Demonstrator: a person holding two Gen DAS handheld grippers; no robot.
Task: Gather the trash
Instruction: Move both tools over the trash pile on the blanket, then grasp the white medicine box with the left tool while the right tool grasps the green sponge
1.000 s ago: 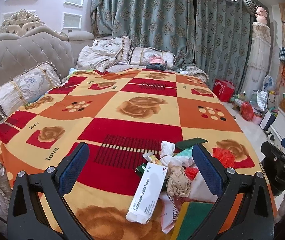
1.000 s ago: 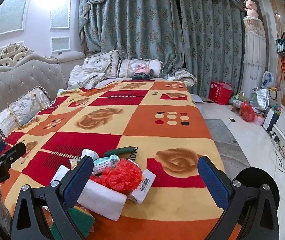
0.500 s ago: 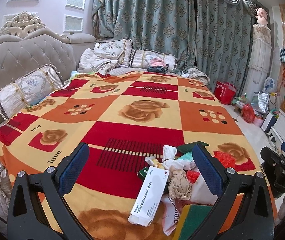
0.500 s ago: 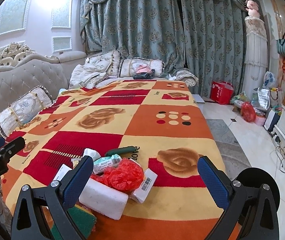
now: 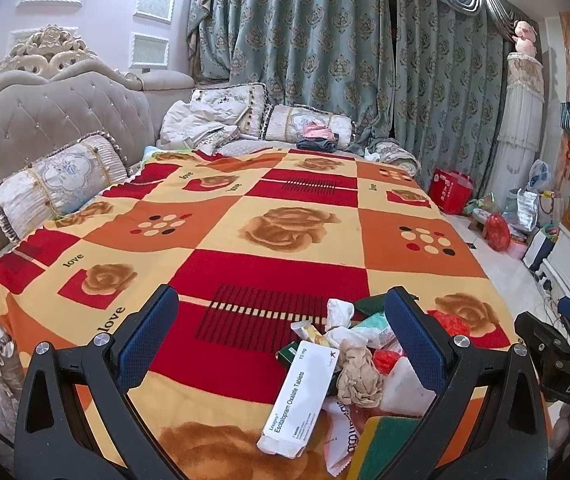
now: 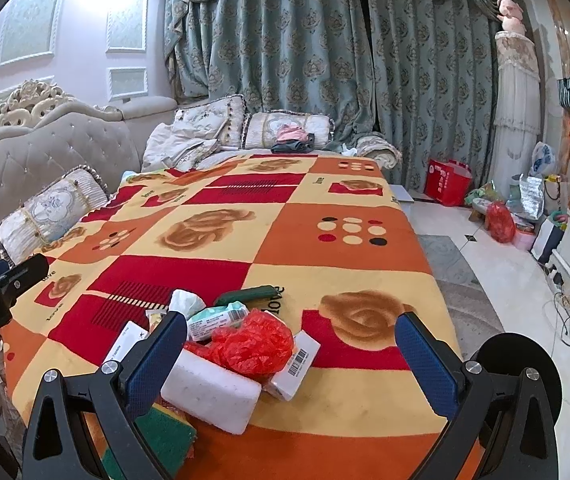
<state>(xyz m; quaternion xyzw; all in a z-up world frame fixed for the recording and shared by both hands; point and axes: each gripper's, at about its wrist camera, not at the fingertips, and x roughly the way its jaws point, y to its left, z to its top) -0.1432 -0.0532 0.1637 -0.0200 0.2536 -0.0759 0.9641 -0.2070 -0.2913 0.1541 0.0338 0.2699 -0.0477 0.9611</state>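
Note:
A pile of trash lies on the near end of the bed. In the left wrist view it holds a white tablet box (image 5: 300, 398), a crumpled beige wad (image 5: 359, 376), white tissue (image 5: 339, 312) and a green-and-yellow sponge (image 5: 381, 448). In the right wrist view I see a white foam block (image 6: 211, 392), a crumpled red plastic bag (image 6: 255, 344), a barcoded white box (image 6: 295, 364) and a wipes packet (image 6: 217, 318). My left gripper (image 5: 281, 332) is open above the pile's left side. My right gripper (image 6: 291, 356) is open above the red bag. Both are empty.
The bed wears an orange, red and yellow rose blanket (image 5: 285, 224), with pillows (image 5: 57, 188) by the tufted headboard at left. Curtains hang behind. To the right are a tiled floor, red bags (image 6: 447, 182) and a round black object (image 6: 515, 364) near the bed corner.
Both grippers have drawn back and risen slightly, so the bed and the pile appear a little farther away. The jaws stay open and the trash has not moved.

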